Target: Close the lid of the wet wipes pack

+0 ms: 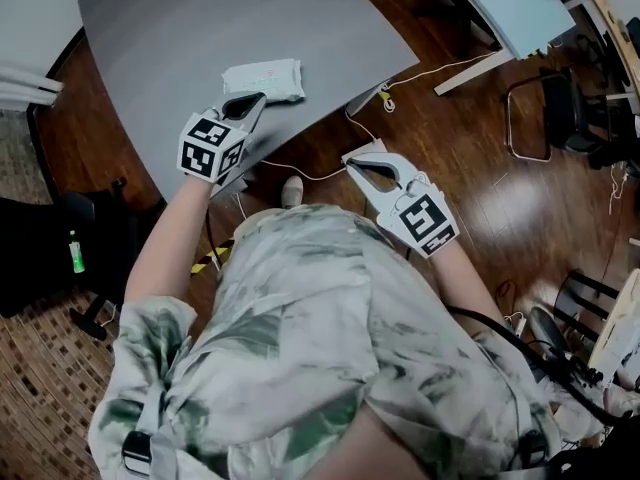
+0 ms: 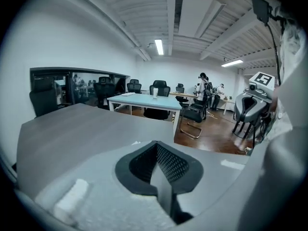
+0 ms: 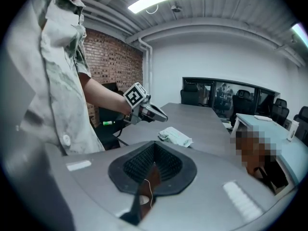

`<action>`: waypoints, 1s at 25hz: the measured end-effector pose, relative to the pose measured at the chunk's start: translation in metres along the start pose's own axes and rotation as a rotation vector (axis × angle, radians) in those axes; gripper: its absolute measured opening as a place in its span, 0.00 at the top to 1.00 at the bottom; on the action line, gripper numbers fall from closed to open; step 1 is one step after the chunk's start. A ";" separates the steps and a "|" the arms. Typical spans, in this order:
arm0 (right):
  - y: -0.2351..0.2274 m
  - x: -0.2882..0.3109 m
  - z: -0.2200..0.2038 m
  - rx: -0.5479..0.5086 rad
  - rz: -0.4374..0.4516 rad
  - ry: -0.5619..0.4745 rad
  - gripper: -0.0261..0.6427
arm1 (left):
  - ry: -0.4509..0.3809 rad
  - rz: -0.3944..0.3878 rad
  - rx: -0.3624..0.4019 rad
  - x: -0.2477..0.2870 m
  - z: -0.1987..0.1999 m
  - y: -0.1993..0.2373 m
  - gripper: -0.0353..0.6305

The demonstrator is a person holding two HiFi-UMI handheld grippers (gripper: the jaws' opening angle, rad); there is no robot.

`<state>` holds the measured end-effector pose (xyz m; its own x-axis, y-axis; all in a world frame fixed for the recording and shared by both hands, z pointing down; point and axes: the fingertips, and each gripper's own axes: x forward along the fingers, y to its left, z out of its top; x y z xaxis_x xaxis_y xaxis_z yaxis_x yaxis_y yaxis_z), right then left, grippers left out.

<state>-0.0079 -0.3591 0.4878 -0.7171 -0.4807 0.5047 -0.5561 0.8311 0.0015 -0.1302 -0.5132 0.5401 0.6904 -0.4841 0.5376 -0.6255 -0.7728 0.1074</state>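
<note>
Person's shirt point(image 1: 300, 338) fills the lower head view and hides the bench's point(image 1: 200, 28) near corner and the floor under it. The left gripper's own body blocks nearly all of the bench close by in the left gripper view, so the pack can't be made out there.

Left gripper point(image 1: 260, 98): jaws together, nothing between them. The tips sit over the bench's near edge. The right gripper view shows them above the bench top, clear of the pack.

Right gripper point(image 1: 350, 158): jaws together with only a thin slit showing, empty. It is off the bench, past its near-right edge, over the wood floor point(image 1: 480, 138).

Wet wipes pack point(image 1: 263, 80) lies flat on the bench, close to the near edge and just beyond the left gripper's tips. Its long axis runs roughly along that edge, left to right in the head view. I can't tell whether the lid is open or closed, or which end it's on.

The pack has a faint pink patch on top and a greenish tint in the right gripper view. Its print is too small to read. The only clear graphics are the square markers on the cubes point(image 1: 210, 146), which carry no words.

A white cable point(image 1: 440, 68) trails on the floor off the bench's right side.
</note>
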 end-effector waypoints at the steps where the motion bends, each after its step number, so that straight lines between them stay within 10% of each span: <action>1: 0.003 -0.007 0.000 -0.012 0.008 -0.013 0.95 | -0.012 0.025 -0.014 -0.010 -0.001 -0.010 0.94; 11: 0.056 -0.089 -0.041 -0.024 0.106 -0.091 0.95 | -0.088 0.087 -0.163 -0.101 -0.038 -0.190 0.94; 18: 0.106 -0.111 -0.082 0.025 0.172 -0.084 0.95 | -0.002 0.021 -0.115 -0.147 -0.062 -0.298 0.94; 25: 0.135 -0.131 -0.073 -0.030 0.126 -0.083 0.95 | -0.115 -0.001 -0.078 -0.190 -0.054 -0.343 0.94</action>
<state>0.0423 -0.1637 0.4850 -0.8135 -0.3924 0.4292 -0.4476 0.8937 -0.0313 -0.0662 -0.1339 0.4458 0.7255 -0.5307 0.4382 -0.6480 -0.7413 0.1750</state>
